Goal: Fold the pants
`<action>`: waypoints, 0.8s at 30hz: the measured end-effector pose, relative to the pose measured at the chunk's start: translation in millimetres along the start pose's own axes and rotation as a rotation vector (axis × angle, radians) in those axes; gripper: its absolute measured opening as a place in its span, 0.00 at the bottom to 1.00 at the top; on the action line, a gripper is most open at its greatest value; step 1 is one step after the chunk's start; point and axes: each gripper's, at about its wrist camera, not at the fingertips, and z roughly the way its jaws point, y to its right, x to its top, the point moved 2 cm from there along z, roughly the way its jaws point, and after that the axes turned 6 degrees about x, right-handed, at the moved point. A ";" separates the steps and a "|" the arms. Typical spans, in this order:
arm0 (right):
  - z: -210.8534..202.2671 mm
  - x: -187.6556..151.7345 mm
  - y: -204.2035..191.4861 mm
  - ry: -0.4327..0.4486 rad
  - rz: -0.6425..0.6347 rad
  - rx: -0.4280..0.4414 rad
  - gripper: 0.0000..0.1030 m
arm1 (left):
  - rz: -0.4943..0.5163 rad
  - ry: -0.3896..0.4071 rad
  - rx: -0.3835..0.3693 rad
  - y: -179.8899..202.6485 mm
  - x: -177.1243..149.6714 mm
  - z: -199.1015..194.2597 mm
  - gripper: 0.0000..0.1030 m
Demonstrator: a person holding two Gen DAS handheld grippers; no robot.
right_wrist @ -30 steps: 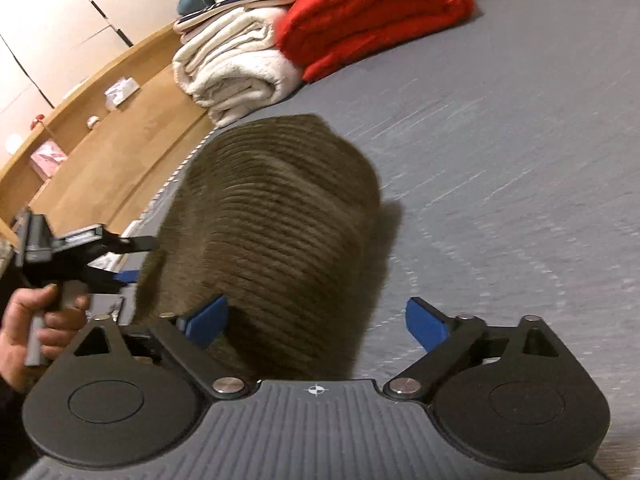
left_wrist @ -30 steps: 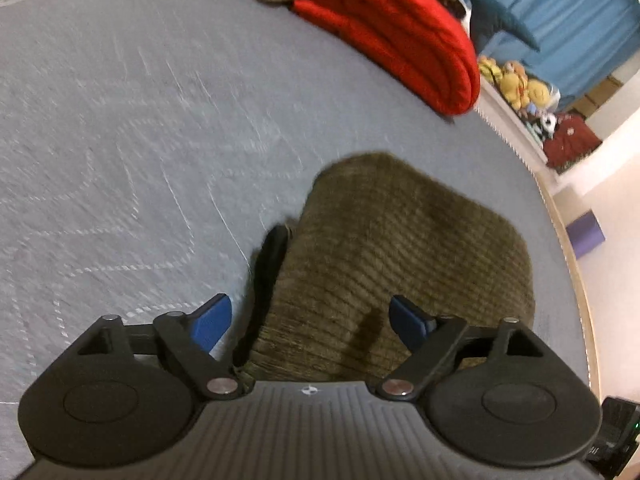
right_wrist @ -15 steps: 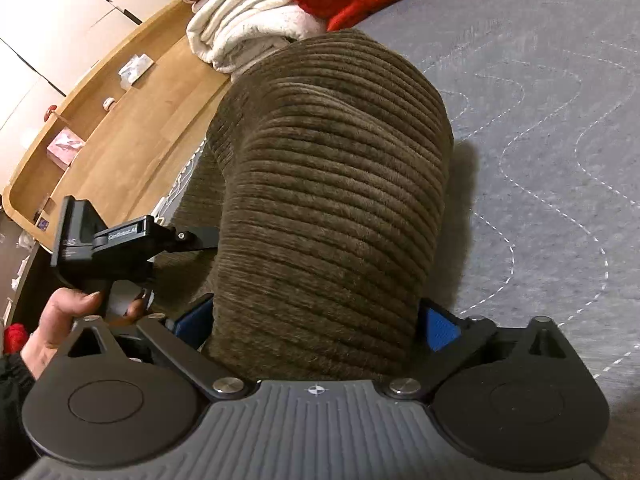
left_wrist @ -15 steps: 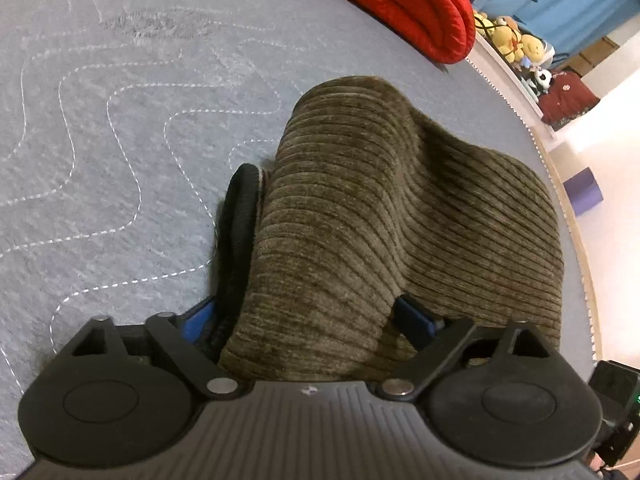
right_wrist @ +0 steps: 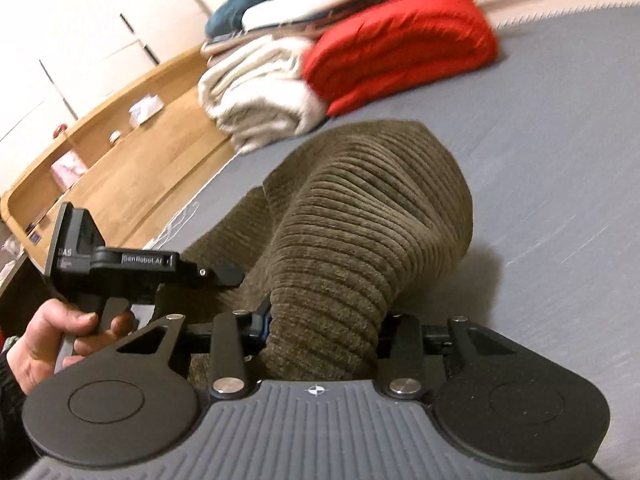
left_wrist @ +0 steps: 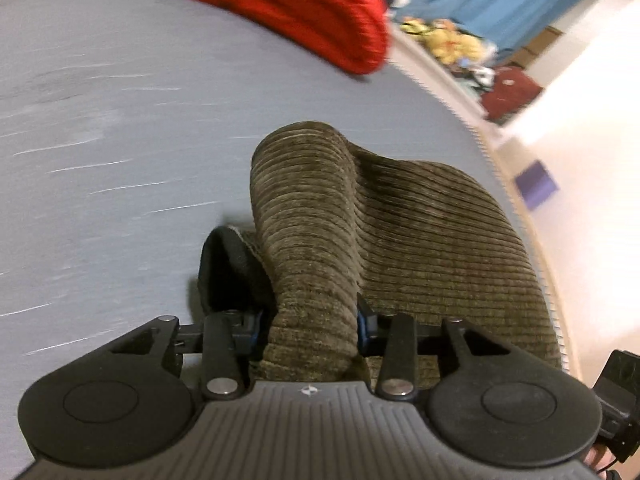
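bed (left_wrist: 120,128): grey quilted cover; carries the pants and a red folded blanket (left_wrist: 304,12) at the far side.
pants (left_wrist: 400,248): olive corduroy, bunched on the bed directly ahead of both grippers, ribs running crosswise; a dark lining (left_wrist: 232,276) shows at the left.
left gripper (left_wrist: 308,326): jaws closing, pinching a ridge of corduroy.
right gripper (right_wrist: 324,330): jaws closing on the neighbouring ridge, equally near.
next move, likely: carry both gripped ends together across the bed.
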 end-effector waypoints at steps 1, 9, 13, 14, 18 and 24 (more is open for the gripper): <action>-11.8 6.4 4.4 0.010 -0.015 -0.020 0.39 | 0.002 -0.003 -0.030 12.5 0.8 6.1 0.44; -97.7 35.1 51.9 0.040 -0.069 -0.184 0.39 | 0.058 -0.084 -0.159 94.4 -13.4 61.5 0.52; -105.1 27.3 92.5 0.020 -0.049 -0.288 0.46 | 0.198 0.000 0.035 111.5 -13.7 56.8 0.70; -102.4 20.6 105.0 0.020 -0.051 -0.360 0.52 | 0.224 0.030 0.059 113.7 -12.7 52.1 0.70; -92.7 1.7 133.1 0.004 0.019 -0.525 0.69 | 0.259 0.084 -0.002 115.9 -15.0 35.5 0.68; -97.0 8.9 102.2 0.110 -0.217 -0.609 0.76 | 0.446 0.107 -0.056 135.8 -37.2 29.0 0.52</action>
